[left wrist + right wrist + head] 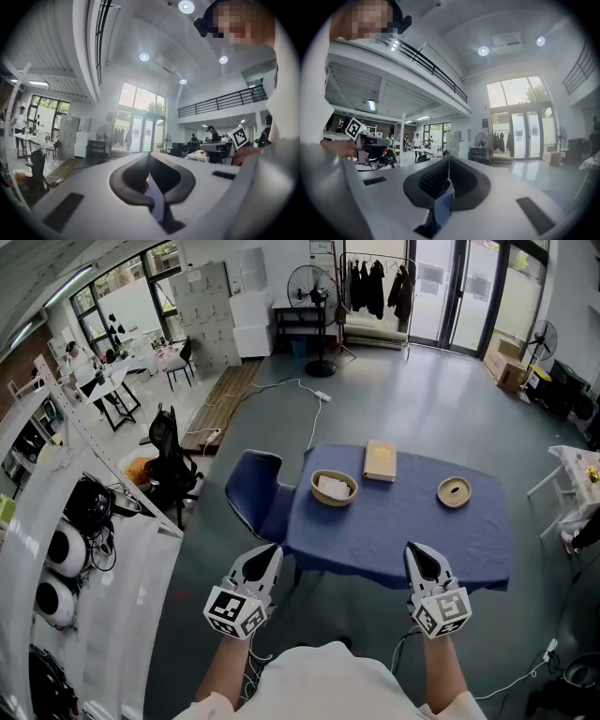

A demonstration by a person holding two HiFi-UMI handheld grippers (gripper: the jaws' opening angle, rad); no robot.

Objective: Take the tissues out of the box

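Left tool and right tool: jaws together on both, nothing between them. Tissue box lies flat on the blue worktop, well ahead of both tools and nearer the right one. Bowl sits ahead of the left tool.

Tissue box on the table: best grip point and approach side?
Probably from above, with the jaws across the short width of the box, on its two long sides. It lies flat on the table, long axis pointing away from the person, nothing touching it. Whether a tissue sticks out is too small to see.
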